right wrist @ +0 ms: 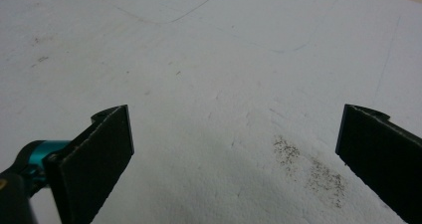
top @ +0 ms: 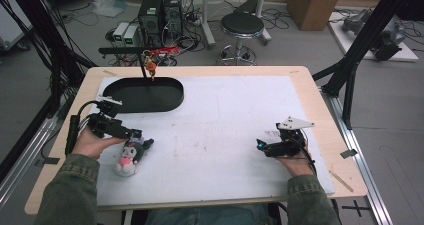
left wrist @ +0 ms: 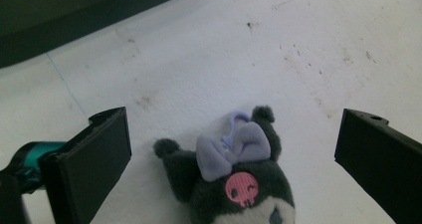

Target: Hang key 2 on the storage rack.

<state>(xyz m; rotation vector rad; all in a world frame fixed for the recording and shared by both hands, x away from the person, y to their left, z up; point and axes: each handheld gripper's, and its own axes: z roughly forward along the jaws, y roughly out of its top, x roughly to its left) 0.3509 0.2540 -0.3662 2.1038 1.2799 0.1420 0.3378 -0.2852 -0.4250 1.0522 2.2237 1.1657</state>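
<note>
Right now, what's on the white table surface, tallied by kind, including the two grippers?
Plush toy: 1
Black oval tray: 1
Handheld grippers: 2, left gripper with jaws open around the toy's head, right gripper with jaws open over bare white surface
Total: 4

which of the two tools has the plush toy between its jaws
The left tool: its open jaws straddle the plush toy. The right tool has bare white table between its jaws.

No readable text, label, brand, number or sign appears anywhere.
</note>
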